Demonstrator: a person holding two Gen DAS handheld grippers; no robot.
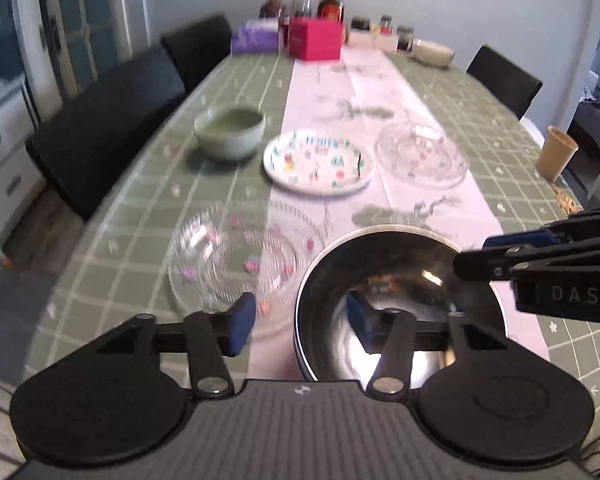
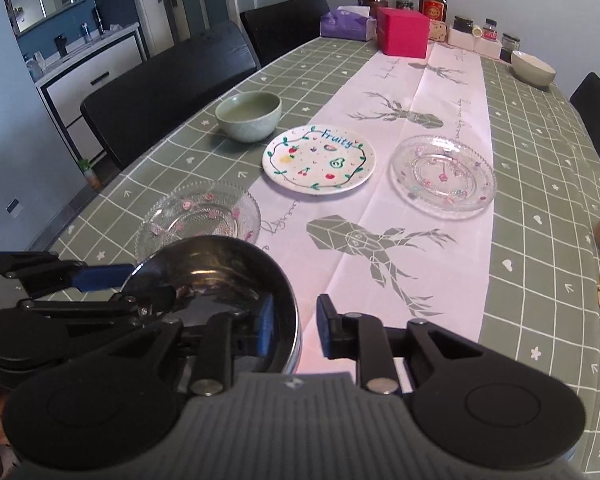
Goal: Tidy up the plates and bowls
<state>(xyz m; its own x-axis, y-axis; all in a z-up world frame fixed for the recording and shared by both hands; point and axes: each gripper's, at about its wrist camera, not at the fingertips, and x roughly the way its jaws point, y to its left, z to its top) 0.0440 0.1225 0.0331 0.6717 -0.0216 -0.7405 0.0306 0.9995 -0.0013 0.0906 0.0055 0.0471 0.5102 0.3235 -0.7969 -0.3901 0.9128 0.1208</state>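
At the near edge of the surface (image 2: 540, 152), both hand-held grippers work the steel bowl (image 2: 216, 280).
Right hand-held gripper (image 2: 294, 330) straddles the bowl's rim, grip unclear; left hand-held gripper (image 1: 300, 322) stands open across the opposite rim. Next, probably stacking it with the green bowl (image 2: 249, 115). Blur smears the left view; the bowl's base is hidden.

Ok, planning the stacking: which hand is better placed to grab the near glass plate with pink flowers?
Left, probably. The left gripper is open right beside the glass plate; the right gripper sits beyond the steel bowl from it.
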